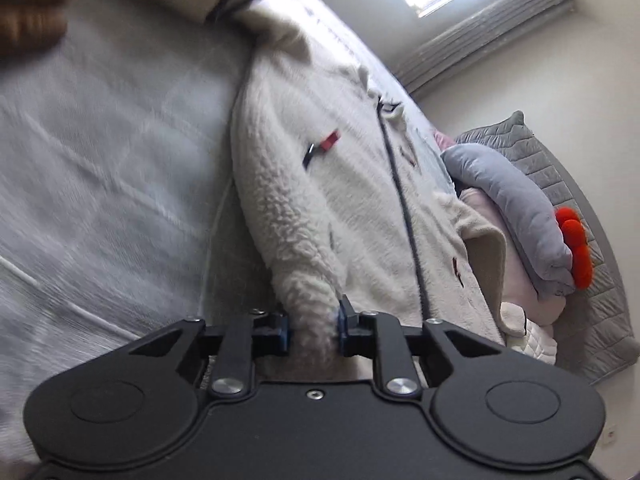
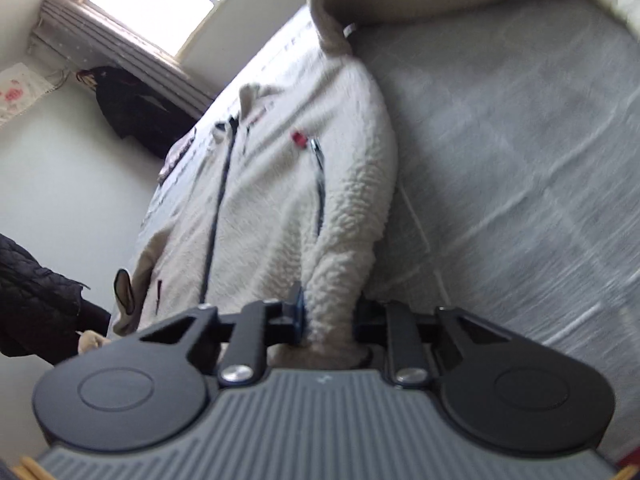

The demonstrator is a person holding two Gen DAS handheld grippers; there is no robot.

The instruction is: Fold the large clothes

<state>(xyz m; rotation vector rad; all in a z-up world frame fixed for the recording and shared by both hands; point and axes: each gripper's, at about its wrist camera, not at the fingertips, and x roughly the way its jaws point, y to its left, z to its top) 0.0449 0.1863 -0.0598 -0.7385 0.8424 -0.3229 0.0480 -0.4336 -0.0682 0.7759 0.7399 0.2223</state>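
A thick, soft fleece jacket (image 1: 360, 184) lies on a bed (image 1: 100, 160). Left gripper (image 1: 314, 326) and right gripper (image 2: 330, 320) have jaws clamped on its bulky bottom edge.

No text, brand, number or sign can be read in either view. The small red tab (image 1: 330, 141) on the white fleece jacket (image 1: 360, 208) is too blurred to show any lettering, and so are the small dark red marks near its hem. A white tag at the edge of the fabric in the right wrist view is likewise illegible.
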